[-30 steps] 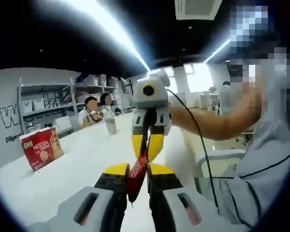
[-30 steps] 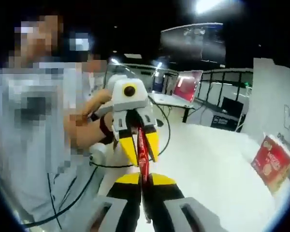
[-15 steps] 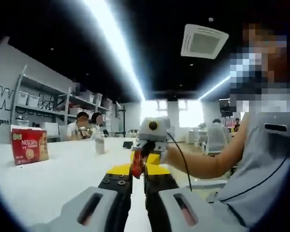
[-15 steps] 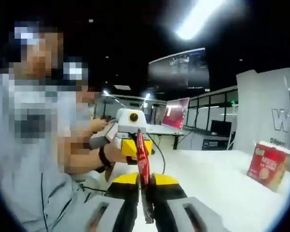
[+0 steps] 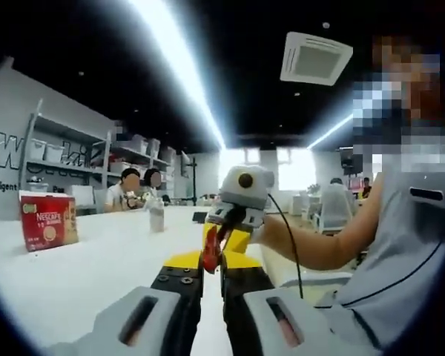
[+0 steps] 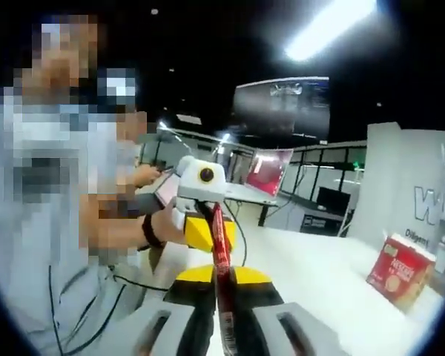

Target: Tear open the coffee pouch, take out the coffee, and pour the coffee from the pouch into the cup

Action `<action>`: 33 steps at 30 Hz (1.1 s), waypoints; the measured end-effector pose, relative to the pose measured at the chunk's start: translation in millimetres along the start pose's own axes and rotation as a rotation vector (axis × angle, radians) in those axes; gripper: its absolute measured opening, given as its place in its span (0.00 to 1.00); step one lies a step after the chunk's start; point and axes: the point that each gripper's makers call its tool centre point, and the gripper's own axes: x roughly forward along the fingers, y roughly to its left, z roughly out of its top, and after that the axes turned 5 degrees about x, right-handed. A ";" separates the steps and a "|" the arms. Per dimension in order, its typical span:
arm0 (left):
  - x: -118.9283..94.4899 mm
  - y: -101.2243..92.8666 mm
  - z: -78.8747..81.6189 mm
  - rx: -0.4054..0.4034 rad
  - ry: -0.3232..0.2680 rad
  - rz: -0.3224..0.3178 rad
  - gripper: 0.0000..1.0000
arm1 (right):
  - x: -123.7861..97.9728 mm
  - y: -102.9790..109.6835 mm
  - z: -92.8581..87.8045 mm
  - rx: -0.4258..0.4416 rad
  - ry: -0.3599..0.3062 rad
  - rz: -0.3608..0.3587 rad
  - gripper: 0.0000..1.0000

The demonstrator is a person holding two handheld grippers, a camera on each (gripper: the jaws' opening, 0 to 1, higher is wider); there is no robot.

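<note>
Two claws, my left gripper and right gripper, each pinch an end of the red coffee pouch, stretching it above the table for what I judge is tearing.

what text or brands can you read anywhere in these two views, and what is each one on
"NESCAFE" on the red box standing on the white table; the smaller print below it is too small to read.
Big dark letters on the wall begin with "W"; the rest is blocked by shelving.
A smaller line beneath starts "Dil..." and is cut off.
Print on the red coffee pouch is too blurred to read.
</note>
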 end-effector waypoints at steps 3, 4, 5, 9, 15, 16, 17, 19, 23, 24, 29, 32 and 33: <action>1.3 -1.0 0.0 0.004 0.004 -0.004 0.11 | -0.2 1.6 -0.6 0.010 -0.003 0.004 0.06; 1.5 -1.2 -0.3 0.006 0.006 -0.004 0.11 | -0.3 2.2 -1.1 0.015 -0.004 0.004 0.06; 1.6 -1.5 -0.5 0.006 0.008 -0.005 0.11 | -0.1 3.3 -1.5 0.016 -0.005 0.005 0.06; 2.6 -1.5 -2.1 0.002 0.018 -0.004 0.11 | 1.0 6.2 -3.1 0.012 -0.001 -0.002 0.05; 4.0 8.3 10.6 -0.017 -0.068 0.042 0.15 | -1.2 -5.1 12.4 0.223 -0.193 -0.026 0.05; 3.3 9.3 11.1 -0.030 -0.071 0.039 0.15 | -3.2 -8.1 16.6 0.252 -0.239 -0.032 0.05; 2.9 9.7 9.9 -0.044 -0.067 0.034 0.16 | -6.7 -12.4 23.0 0.303 -0.314 -0.036 0.05; 3.9 11.6 4.8 -0.057 -0.045 0.041 0.19 | -13.5 -20.3 31.9 0.386 -0.453 -0.043 0.05; 9.9 12.0 3.5 -0.067 -0.056 0.052 0.21 | -11.7 -27.4 35.6 0.459 -0.608 -0.068 0.05; 12.4 12.4 2.8 -0.066 -0.055 0.059 0.22 | -9.0 -26.4 37.4 0.475 -0.637 -0.063 0.05; 20.7 8.5 -2.8 -0.059 -0.037 0.054 0.22 | 9.7 -18.4 42.4 0.511 -0.722 -0.031 0.05; 21.5 7.3 -5.4 -0.036 -0.015 0.062 0.12 | 10.6 -20.1 44.1 0.532 -0.748 -0.018 0.05; 20.7 6.1 -5.2 -0.035 -0.011 0.060 0.12 | 9.1 -23.6 44.0 0.541 -0.761 -0.016 0.05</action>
